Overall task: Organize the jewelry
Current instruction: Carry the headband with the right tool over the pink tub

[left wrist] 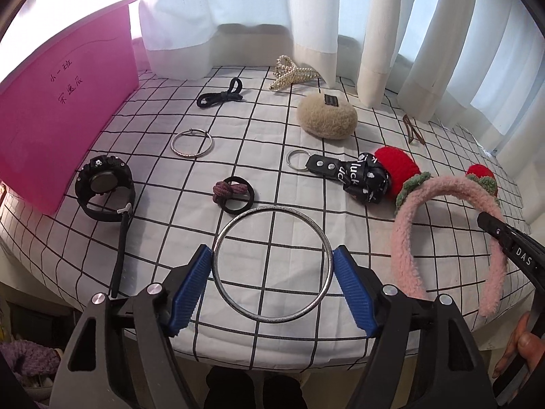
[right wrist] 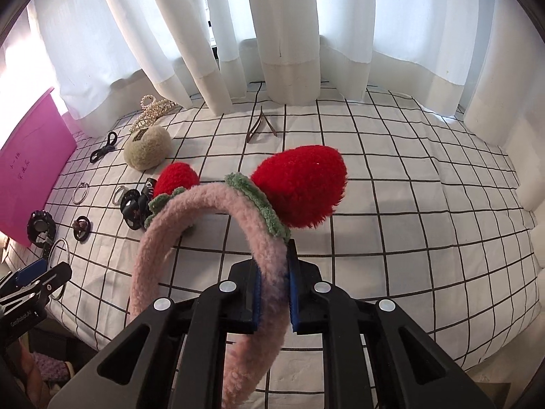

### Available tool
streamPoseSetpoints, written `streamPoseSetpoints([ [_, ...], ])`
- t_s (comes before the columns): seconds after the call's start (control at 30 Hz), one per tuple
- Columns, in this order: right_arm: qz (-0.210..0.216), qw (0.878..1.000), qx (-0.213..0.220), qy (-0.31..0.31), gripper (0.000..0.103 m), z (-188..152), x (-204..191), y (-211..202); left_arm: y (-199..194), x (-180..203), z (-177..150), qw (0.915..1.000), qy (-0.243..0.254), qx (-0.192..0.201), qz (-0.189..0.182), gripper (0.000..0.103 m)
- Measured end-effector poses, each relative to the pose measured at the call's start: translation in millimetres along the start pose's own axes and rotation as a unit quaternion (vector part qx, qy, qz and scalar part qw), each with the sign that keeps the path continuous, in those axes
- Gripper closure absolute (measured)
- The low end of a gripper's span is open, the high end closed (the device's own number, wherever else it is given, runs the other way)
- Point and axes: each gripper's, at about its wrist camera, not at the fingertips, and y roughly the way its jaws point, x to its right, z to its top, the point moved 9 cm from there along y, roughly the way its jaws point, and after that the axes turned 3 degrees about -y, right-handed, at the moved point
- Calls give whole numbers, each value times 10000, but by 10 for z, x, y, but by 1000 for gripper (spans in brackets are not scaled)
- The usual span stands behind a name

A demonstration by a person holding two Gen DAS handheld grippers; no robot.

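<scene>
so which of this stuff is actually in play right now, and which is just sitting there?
In play:
- pink headband, clamped in the right tongs
- large silver bangle, between the open left tongs

Just lying about:
- black watch
- small silver hoop
- black hair ties
- pearl clip
- beige fuzzy clip
- keychain
- pink folder

We are reading "luck" in white on the black ribbon [left wrist: 359,179] of the keychain, "DAS" on the right gripper's black arm [left wrist: 523,255], "GenRobot.AI" on the left gripper's body [right wrist: 20,318], and handwritten Chinese characters, beginning "小一班", on the pink folder [left wrist: 64,102].
</scene>
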Motion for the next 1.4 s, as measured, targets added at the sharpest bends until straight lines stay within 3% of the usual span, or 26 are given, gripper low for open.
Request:
streamPoseSetpoints([
  [0.33, 118, 9983, 527, -233, 91, 499, -64, -487, -450, -86, 392, 9988, -243, 425, -88, 32],
  [0.63, 695, 9892, 1083, -702, 91, 1094, -535, -817, -1031, -363, 799, 9924, -570, 1081, 122, 32],
  [1.0, 1706, 9643, 1613, -1223, 91, 1919, -2055, -1028, -1788, -1385, 1415, 9751, -953, 1924, 548, 32],
  [1.2, 2111, 9513, 1631, -1543, 91, 2268, -3090, -896, -1927, -2176, 1759, 9687, -1078, 2083, 812, 32],
  [1.4, 2294, 9417, 1509, -1943, 91, 2505, -4104, -695, -1772, -2970, 1924, 9660, -1387, 1937, 1007, 32],
])
